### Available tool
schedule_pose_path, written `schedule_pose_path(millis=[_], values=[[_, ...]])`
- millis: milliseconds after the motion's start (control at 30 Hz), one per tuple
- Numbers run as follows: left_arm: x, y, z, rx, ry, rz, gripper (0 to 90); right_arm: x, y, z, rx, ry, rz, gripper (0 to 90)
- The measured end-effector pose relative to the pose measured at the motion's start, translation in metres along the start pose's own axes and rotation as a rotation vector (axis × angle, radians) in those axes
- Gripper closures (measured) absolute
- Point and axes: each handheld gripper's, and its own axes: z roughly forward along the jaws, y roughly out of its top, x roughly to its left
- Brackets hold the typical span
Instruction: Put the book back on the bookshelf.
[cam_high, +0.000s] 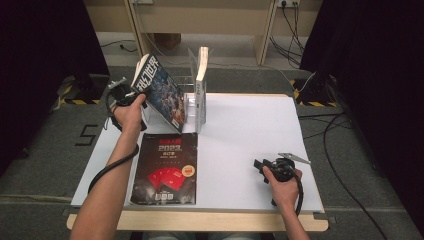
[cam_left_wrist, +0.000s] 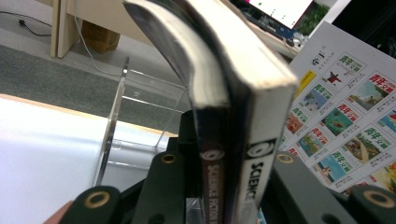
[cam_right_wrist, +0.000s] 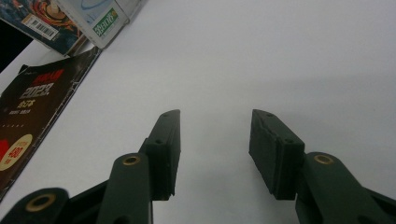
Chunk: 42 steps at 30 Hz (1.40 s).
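Note:
My left gripper (cam_high: 134, 98) holds a tilted science fiction magazine (cam_high: 160, 92) at the left end of a clear acrylic book stand (cam_high: 192, 101). In the left gripper view two thick spines (cam_left_wrist: 233, 140) marked "SCIENCE FICTION" sit between the jaws of the left gripper (cam_left_wrist: 229, 161), which press on both sides. A white book (cam_high: 201, 75) stands upright in the stand. A black magazine (cam_high: 167, 167) lies flat at the table's front left. My right gripper (cam_high: 260, 165) rests low over the white tabletop, open (cam_right_wrist: 215, 149), with nothing between its fingers.
The white tabletop (cam_high: 245, 125) spreads out to the right of the stand. A clear divider (cam_left_wrist: 114, 121) of the stand rises left of the held magazines, and a cover with colourful pictures (cam_left_wrist: 345, 107) stands to their right. Cables run on the floor beyond the table.

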Motion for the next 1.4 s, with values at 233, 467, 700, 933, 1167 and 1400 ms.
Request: schedule_pose_path(millis=[233, 467, 700, 933, 1167, 1400], values=[[-0.021, 0.016, 0.005, 0.015, 0.031, 0.171, 75.9, -0.002, 0.000, -0.001, -0.006, 0.000, 0.006, 54.5], [-0.045, 0.009, 0.003, -0.023, 0.066, 0.398, 75.7, -0.003, 0.000, -0.001, -0.009, 0.001, 0.005, 54.5], [-0.049, -0.011, -0.005, -0.060, 0.028, 0.436, 75.2, -0.001, -0.001, -0.001, -0.004, -0.001, -0.001, 54.5], [-0.043, -0.017, -0.007, -0.085, 0.022, 0.427, 72.7, 0.002, -0.001, -0.001, 0.002, 0.003, 0.007, 54.5], [-0.037, -0.018, -0.001, -0.083, -0.028, 0.335, 67.1, 0.000, -0.001, 0.000, 0.003, 0.003, -0.004, 54.3], [-0.033, -0.012, 0.004, -0.082, -0.023, 0.292, 68.5, 0.000, -0.001, 0.000, 0.007, 0.008, 0.009, 54.0]])
